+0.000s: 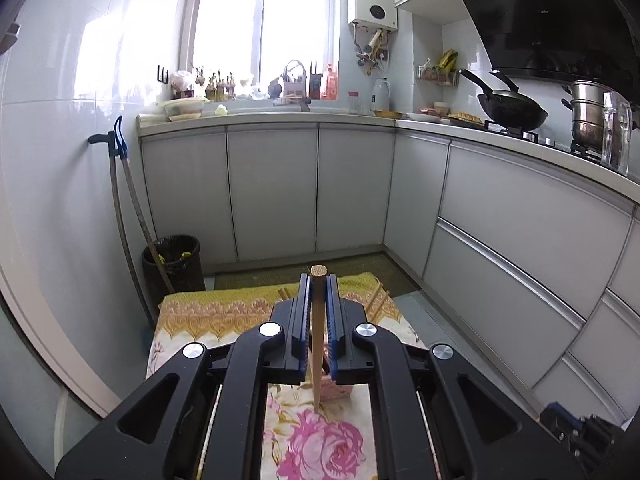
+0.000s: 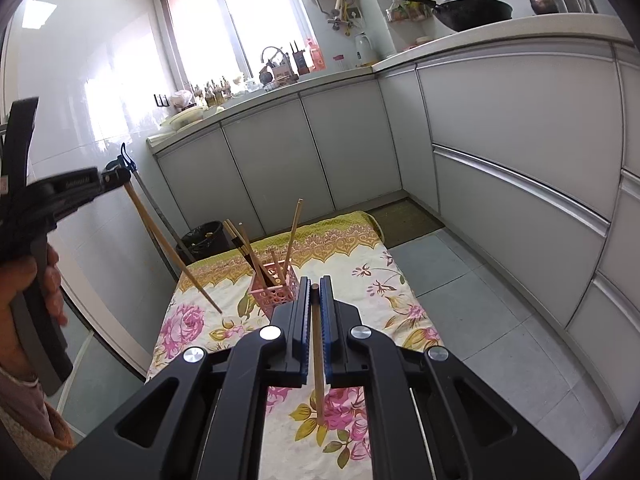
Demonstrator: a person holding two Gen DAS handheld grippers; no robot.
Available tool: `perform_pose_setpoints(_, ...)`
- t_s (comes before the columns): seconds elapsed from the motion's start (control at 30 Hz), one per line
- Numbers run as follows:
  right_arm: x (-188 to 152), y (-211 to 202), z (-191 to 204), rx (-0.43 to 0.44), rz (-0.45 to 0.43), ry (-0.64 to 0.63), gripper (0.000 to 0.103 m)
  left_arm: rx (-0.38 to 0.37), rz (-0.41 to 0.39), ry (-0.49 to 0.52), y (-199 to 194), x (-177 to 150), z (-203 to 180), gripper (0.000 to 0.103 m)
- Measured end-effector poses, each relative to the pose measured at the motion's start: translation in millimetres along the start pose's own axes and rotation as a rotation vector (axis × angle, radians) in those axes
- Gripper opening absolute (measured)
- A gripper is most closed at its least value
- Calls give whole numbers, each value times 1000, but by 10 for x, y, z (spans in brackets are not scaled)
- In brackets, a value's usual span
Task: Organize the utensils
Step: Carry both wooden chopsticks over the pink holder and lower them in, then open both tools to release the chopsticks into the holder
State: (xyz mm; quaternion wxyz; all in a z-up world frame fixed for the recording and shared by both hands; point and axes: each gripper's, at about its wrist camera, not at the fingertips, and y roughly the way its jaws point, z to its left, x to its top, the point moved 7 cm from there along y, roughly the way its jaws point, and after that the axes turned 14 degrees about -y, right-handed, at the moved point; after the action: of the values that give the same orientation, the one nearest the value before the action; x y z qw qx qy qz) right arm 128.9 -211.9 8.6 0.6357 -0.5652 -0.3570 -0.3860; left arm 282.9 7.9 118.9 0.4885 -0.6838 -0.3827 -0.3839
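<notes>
between left jaws, pale wooden chopstick (image 1: pixel 318 332)

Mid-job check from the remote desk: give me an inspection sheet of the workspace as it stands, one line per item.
Surface: low table under a floral cloth, on a tiled floor.
Job's things: pink holder stands on the cloth with several chopsticks leaning in it; one chopstick in the left gripper, another chopstick in the right gripper.
Clutter: nothing seen on the cloth besides the holder.
Grippers: left gripper shut on its chopstick, tip hanging down; right gripper shut on its chopstick likewise.
Cables: nothing seen.
Surroundings: grey cabinets, black bin by the wall, wok and steel pot on the stove, crowded windowsill.
</notes>
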Motion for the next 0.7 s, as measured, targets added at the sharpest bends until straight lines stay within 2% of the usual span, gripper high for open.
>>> perform_pose_setpoints(0.27,-57,251,-181,-12,30,1,5,16,0,6,574,122,-106,6)
perform_pose_setpoints(0.43,-86,394,-276,-18,47,3,5,18,40,-16,925,20,-66,6)
perform_pose_setpoints(0.6,-99,453,-307,-24,59,11,5,39,107,-23,1189,-244,16,8)
perform_pose_setpoints(0.67,-63,444,-308,-23,55,17,5,41,128,-35,1194,-320,68,17)
perform_pose_setpoints(0.7,-29,436,-305,-23,50,19,5,32,136,-46,1162,-346,102,29)
